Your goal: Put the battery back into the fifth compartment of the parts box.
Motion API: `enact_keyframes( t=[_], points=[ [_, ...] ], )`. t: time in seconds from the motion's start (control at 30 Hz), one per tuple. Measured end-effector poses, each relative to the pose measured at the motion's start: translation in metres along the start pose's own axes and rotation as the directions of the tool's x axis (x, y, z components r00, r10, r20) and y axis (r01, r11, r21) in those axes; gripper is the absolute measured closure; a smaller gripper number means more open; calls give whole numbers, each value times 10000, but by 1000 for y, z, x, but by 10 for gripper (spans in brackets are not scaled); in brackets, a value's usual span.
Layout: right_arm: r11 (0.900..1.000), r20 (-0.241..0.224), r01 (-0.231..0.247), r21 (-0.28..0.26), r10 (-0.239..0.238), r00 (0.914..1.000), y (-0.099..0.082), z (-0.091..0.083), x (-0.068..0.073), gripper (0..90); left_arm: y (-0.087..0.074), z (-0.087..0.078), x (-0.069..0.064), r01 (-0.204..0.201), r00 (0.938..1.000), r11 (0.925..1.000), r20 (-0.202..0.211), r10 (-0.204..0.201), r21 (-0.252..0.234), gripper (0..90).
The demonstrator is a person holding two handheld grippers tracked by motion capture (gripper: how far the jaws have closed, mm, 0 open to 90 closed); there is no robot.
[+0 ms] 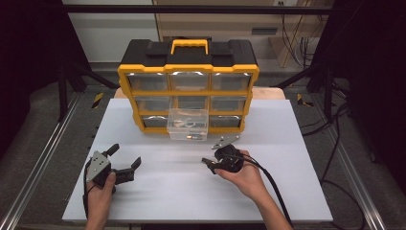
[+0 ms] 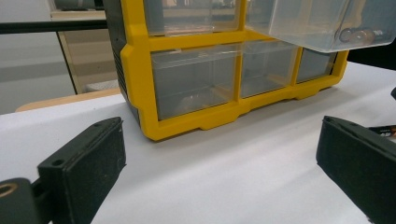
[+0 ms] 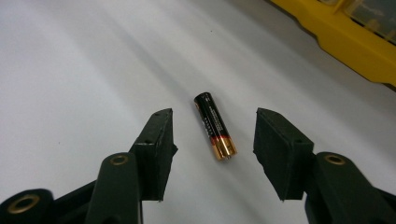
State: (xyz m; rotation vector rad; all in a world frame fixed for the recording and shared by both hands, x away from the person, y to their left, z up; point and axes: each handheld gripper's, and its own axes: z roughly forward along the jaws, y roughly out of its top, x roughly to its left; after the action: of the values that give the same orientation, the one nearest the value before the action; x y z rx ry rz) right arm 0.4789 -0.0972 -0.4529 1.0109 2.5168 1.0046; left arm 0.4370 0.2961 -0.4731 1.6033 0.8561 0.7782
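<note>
The battery [image 3: 215,126] lies on the white table [image 3: 70,70] between the right gripper [image 3: 214,140] jaws, which stand partly open with neither pad touching it; closing off-centre could, I judge, roll or squirt it away; its label print is too small to read; the left gripper [image 2: 219,168] rests wide open, empty.

Black-and-copper battery [image 3: 215,126] flat on the white table [image 3: 70,70], untouched.
</note>
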Motion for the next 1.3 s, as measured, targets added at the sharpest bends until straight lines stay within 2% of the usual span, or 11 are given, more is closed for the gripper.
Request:
enact_keyframes(
  t=[0.27,0.6,0.67,0.93,1.0,1.17,1.3],
  points=[
    [9999,-117,14,-112,-16,9999,-1,18,3,584,0,-1,0,33,10000,10000,-12,-33,-10,14],
    [9997,-205,254,53,-253,9995,-3,32,-1,613,0,0,-1,-32,10000,10000,56,32,39,15],
    [9990,-98,409,156,-408,9991,-4,35,0,633,0,0,-1,-27,10000,10000,6,27,0,15],
    [9984,-89,509,260,-507,9987,-5,38,-2,711,0,-1,0,10,10000,10000,-26,-10,-19,15],
    [9987,-322,428,262,-420,9986,-5,39,-5,757,0,-1,0,16,10000,10000,-20,-16,-3,15],
    [9981,-199,598,147,-595,9980,-7,39,-3,768,0,-1,1,64,10000,10000,-47,-64,-35,15],
    [9990,-91,425,149,-424,9991,-8,37,-1,768,0,-3,2,109,9997,9998,-223,-113,-157,15]
  ],
)
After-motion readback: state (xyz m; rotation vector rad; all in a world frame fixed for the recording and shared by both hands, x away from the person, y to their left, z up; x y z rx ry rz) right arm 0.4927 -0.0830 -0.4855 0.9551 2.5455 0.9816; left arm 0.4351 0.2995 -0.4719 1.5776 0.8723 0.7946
